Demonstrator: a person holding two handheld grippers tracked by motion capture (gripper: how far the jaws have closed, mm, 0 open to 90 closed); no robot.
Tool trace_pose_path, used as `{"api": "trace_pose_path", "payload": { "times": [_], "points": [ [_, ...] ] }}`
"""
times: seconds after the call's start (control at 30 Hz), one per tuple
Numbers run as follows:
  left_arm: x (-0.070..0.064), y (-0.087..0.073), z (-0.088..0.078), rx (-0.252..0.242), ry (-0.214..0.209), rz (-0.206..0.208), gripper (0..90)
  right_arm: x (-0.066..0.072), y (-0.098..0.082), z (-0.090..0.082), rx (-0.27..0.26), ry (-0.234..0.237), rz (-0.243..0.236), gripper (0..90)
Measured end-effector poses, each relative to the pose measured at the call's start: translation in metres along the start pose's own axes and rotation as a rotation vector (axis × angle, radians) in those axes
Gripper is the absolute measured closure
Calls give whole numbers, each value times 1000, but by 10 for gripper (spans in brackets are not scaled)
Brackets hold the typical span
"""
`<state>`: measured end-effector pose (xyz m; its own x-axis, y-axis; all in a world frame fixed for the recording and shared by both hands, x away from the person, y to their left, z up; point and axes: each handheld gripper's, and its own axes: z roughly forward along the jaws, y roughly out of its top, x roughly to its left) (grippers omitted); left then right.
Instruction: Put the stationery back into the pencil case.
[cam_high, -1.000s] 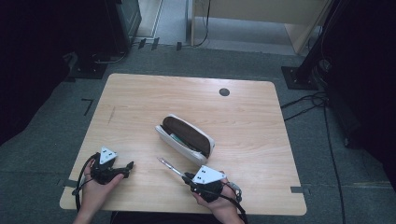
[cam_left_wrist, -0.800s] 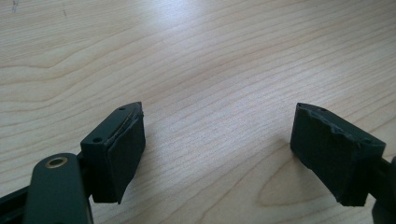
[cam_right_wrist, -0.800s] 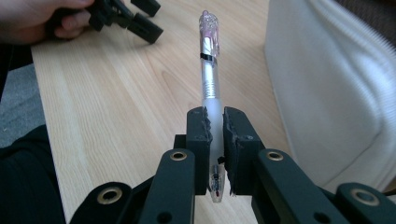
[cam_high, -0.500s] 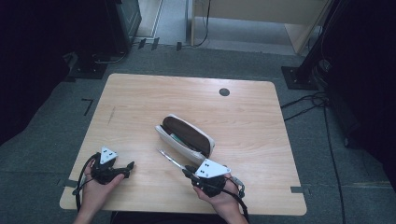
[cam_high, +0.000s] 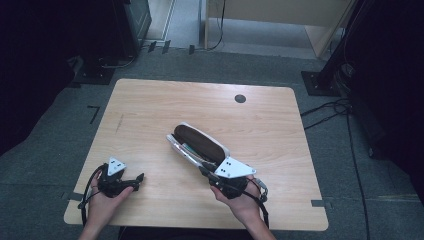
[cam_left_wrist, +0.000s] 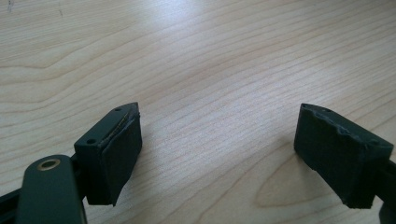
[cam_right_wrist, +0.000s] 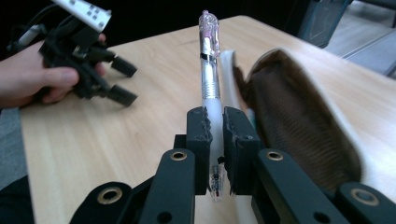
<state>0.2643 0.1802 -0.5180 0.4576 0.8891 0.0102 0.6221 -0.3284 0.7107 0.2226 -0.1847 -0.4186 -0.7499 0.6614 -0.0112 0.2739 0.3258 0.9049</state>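
Note:
A clear pen with a pink cap (cam_right_wrist: 208, 70) sticks out forward between the jaws of my right gripper (cam_right_wrist: 216, 116), which is shut on its barrel. Just right of the pen lies an open pencil case (cam_right_wrist: 299, 116), brown outside with a white rim. In the high view the case (cam_high: 200, 141) lies slantwise mid-table, and the right gripper (cam_high: 206, 172) is at its near end, the pen running along its front rim. My left gripper (cam_high: 139, 179) rests near the table's front left, jaws wide open (cam_left_wrist: 219, 135) over bare wood, holding nothing.
The wooden table (cam_high: 150, 110) has a round dark cable hole (cam_high: 240, 98) near its far edge. Dark stands and cables sit on the grey floor around it. From the right gripper view, the left gripper (cam_right_wrist: 122, 83) and the hand holding it lie farther off.
My right gripper has carried the pen away from the table's front edge up to the pencil case's near end. The left gripper has stayed put.

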Motion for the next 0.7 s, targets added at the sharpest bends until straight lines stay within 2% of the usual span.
{"api": "trace_pose_path", "payload": {
  "times": [0.17, 0.4, 0.7],
  "points": [
    [0, 0, 0, 0, 0, 0, 155, -13, 9, 1, -16, -26, 13, 816],
    [0, 0, 0, -1, 0, -1, 155, -30, 15, 12, 1, -48, 19, 815],
    [0, 0, 0, -3, 0, -6, 155, -38, 13, 27, 40, -64, 34, 813]
  ]
}}
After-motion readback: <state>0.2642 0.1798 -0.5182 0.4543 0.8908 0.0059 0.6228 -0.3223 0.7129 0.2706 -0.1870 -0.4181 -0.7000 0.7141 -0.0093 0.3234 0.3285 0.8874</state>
